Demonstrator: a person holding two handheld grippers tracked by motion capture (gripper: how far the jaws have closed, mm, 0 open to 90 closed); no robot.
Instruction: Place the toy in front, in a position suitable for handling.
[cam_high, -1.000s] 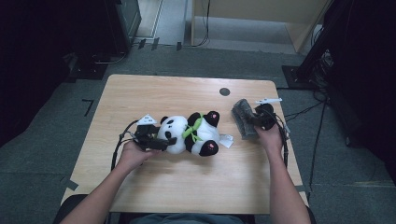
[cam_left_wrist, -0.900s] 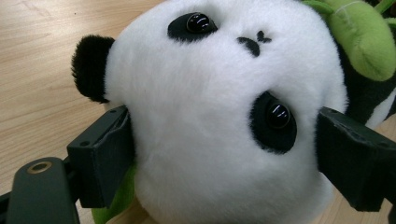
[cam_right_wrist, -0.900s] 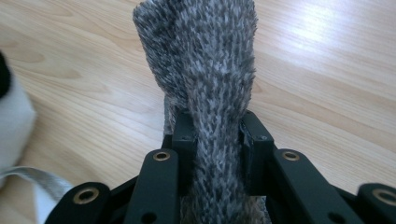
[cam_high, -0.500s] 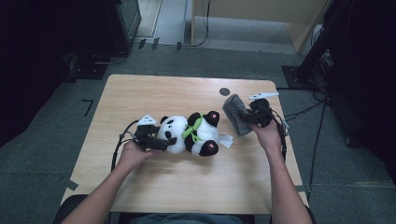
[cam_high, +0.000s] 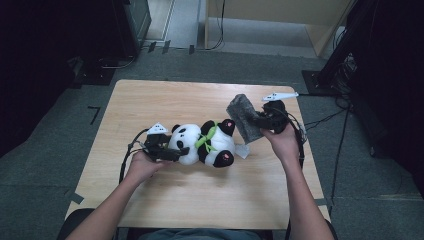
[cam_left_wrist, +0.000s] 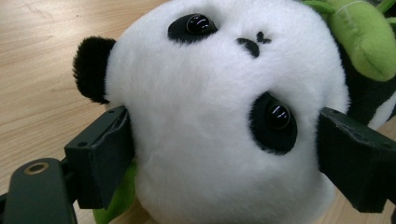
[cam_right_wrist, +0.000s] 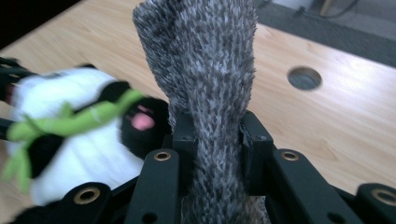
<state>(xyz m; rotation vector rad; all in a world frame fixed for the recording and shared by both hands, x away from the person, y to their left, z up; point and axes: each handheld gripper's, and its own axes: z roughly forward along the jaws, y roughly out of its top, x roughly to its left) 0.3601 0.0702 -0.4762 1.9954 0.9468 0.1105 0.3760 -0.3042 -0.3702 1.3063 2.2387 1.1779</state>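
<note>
I have the left claw (cam_high: 172, 152) clamped on the head of the toy panda (cam_high: 202, 144), one jaw on each side of the white face; in the left gripper view the two jaws press into the fur beside an ear and just past one eye of the panda (cam_left_wrist: 219, 116). The panda lies on its back near the middle of the surface (cam_high: 165, 100), its head toward the left edge and its feet toward the right edge. A green scarf (cam_high: 206, 140) crosses its neck.

My right claw (cam_high: 257, 121) is pinching a grey knitted cloth (cam_high: 243, 116), held off the wood near the right edge, toward the far right corner. In the right gripper view the jaws squeeze the cloth (cam_right_wrist: 212, 93) at its lower part and the rest stands up above them in a twisted fold. Behind it the panda (cam_right_wrist: 70, 140) shows blurred, with a pink sole just beside the cloth.

A small white tag (cam_high: 242, 151) lies flat on the wood just beside the panda's feet. A round hole (cam_right_wrist: 304, 78) is set in the surface beyond the cloth.
</note>
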